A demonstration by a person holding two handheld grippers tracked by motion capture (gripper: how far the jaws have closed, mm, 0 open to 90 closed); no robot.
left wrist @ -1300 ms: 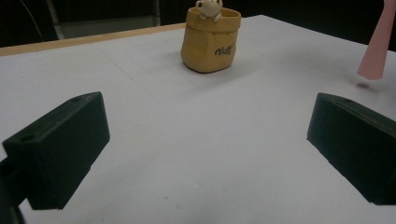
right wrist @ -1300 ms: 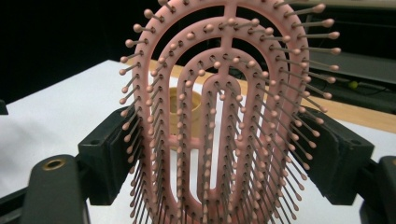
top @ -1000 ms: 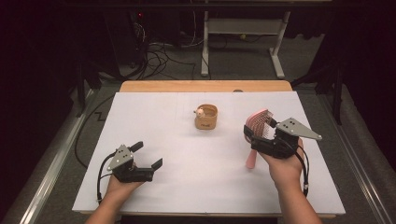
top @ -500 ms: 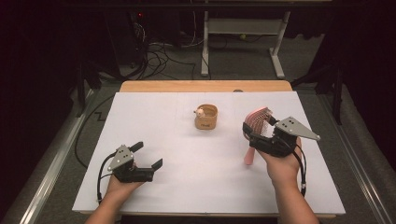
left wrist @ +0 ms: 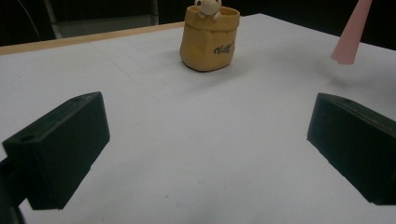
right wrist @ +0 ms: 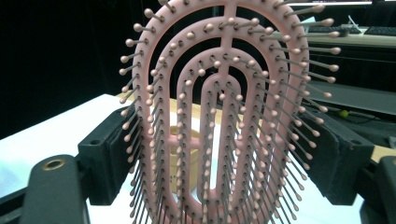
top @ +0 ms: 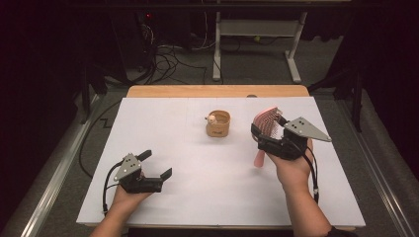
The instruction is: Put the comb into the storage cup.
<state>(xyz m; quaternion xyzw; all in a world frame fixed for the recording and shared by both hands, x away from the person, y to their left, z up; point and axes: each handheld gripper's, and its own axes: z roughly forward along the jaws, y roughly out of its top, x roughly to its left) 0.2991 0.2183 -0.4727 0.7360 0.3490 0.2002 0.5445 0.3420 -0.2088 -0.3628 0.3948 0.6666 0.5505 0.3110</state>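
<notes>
My right gripper (top: 265, 137) is shut on a pink vented hairbrush (top: 266, 121) and holds it off the table, head up and handle tip (top: 259, 159) hanging down. In the right gripper view the brush (right wrist: 229, 116) stands upright, bristles toward the camera, with a jaw pressed against each side of its head. A tan cup shaped like a paper bag (top: 218, 124), with a small figure on its rim, stands mid-table, left of the brush. My left gripper (top: 158, 164) rests open at the front left, its jaws wide apart with nothing between them, pointing toward the cup (left wrist: 210, 39).
White sheet (top: 197, 168) covers the table, and a wooden edge (top: 217, 91) shows at the back. Cables and a metal stand's legs (top: 291, 59) lie on the floor beyond. The brush handle (left wrist: 350, 37) hangs in the left gripper view's upper right.
My right gripper has carried the hairbrush a little to the left, toward the cup. The left gripper has stayed where it was.
</notes>
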